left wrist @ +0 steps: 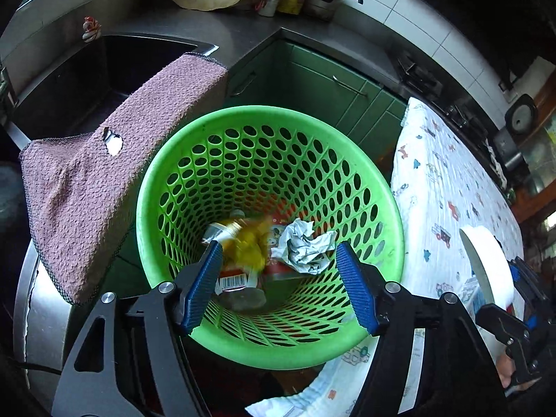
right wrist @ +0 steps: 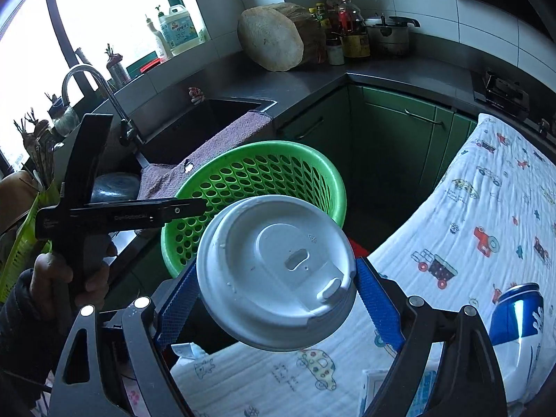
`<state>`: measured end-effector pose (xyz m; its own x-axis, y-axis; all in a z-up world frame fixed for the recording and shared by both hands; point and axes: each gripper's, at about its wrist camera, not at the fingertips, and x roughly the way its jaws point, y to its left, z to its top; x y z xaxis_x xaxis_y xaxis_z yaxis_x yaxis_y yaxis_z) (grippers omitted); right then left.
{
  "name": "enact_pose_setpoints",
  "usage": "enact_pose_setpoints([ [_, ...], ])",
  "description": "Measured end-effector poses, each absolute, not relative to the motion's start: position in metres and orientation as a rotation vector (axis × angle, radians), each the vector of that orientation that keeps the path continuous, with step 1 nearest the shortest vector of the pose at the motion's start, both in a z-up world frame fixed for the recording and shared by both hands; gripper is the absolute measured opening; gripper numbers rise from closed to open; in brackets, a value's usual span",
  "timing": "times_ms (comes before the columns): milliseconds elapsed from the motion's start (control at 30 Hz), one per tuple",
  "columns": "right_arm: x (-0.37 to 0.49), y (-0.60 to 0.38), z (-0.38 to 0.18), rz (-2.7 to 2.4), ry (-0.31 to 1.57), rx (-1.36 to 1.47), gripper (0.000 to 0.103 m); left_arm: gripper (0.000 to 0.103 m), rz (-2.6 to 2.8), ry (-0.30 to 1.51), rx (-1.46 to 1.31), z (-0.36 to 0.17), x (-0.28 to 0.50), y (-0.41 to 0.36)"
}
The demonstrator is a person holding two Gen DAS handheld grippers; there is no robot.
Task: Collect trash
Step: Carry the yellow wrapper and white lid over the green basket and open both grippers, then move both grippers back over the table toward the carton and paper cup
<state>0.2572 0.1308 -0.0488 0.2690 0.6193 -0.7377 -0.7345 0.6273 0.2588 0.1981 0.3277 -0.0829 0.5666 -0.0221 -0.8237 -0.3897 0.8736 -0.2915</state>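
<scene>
The right gripper (right wrist: 274, 299) is clamped across a white lidded paper cup (right wrist: 274, 278), its blue pads pressing the cup's sides just under the lid, at about 9 and 3 o'clock of the rim. The cup hangs over the near edge of the printed cloth, with the green perforated basket (right wrist: 333, 180) just beyond it at 12 o'clock. Such a cup is probably light and thin-walled, so it will likely crush under a hard squeeze. The stiff lid rim is the firmest part, and the present hold close beneath it looks sound. Whether any liquid is left inside I cannot tell, since the lid hides it and the cup's body is cut off behind it. The left gripper (left wrist: 278, 285) stands open over the basket (left wrist: 389, 208) with nothing between its jaws. Below it lie a crumpled paper ball (left wrist: 305, 246), a blurred yellow wrapper (left wrist: 248, 243) and a barcoded piece I cannot identify. At 4 o'clock in the right view a blue can (right wrist: 517, 316) lies on the cloth, half out of frame — rigid but slick, so best gripped across its middle.
</scene>
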Motion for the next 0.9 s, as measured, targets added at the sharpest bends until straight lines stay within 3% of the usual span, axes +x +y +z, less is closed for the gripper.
enact_pose_setpoints([
  [300,0.276,0.188,-0.073,0.937,0.978,-0.189,0.084,0.074,0.259,0.883,-0.509,-0.064,0.173,0.348],
  [567,0.282,0.226,-0.094,0.953,0.991,-0.203,0.092,0.076,0.299,0.869,-0.530,-0.060,0.153,0.360],
  [900,0.251,0.168,-0.070,0.910,0.943,-0.183,0.092,0.076,0.286,0.856,-0.529,-0.057,0.147,0.349],
])
